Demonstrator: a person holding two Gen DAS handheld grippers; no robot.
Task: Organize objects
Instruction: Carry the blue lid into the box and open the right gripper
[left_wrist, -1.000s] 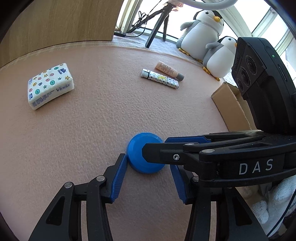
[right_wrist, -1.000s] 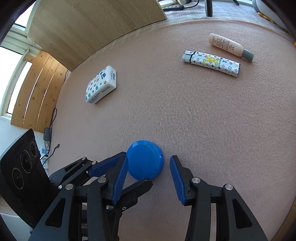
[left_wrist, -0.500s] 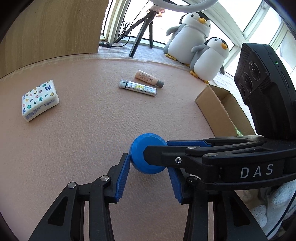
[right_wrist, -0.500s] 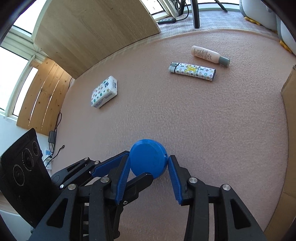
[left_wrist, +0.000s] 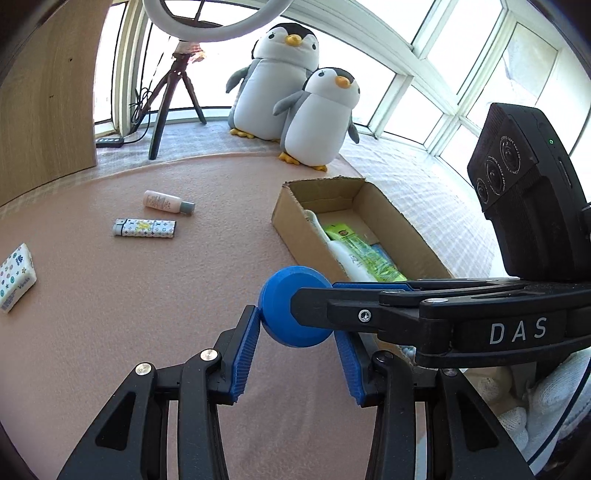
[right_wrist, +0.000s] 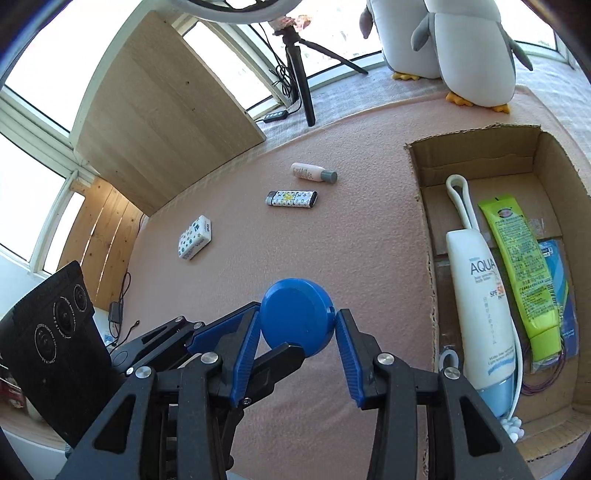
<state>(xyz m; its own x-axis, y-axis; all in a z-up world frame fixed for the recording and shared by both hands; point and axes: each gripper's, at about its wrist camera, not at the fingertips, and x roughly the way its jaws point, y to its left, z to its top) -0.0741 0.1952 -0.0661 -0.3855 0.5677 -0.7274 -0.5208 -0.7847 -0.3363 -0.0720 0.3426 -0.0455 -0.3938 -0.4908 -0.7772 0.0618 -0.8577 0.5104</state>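
Observation:
A round blue case (left_wrist: 280, 295) hangs above the pink mat (left_wrist: 147, 295), just left of an open cardboard box (left_wrist: 295, 221). My left gripper (left_wrist: 295, 326) is shut on the case from below. My right gripper (right_wrist: 298, 320) is shut on the same blue case (right_wrist: 295, 314), reaching across from the right in the left wrist view. On the mat lie a patterned lighter (left_wrist: 144, 228), a small pink bottle (left_wrist: 168, 203) and a tissue pack (left_wrist: 14, 277). The box (right_wrist: 424, 221) holds a white sunscreen tube (right_wrist: 476, 295) and a green tube (right_wrist: 521, 258).
Two plush penguins (left_wrist: 295, 92) sit behind the box by the windows. A tripod (left_wrist: 173, 92) with a ring light stands at the back, beside a wooden board (left_wrist: 44, 92). A gloved hand (left_wrist: 546, 398) shows at the lower right.
Both grippers closed on the blue case as it lay on the mat and lifted it. The views tilted up, so the box and penguins now show.

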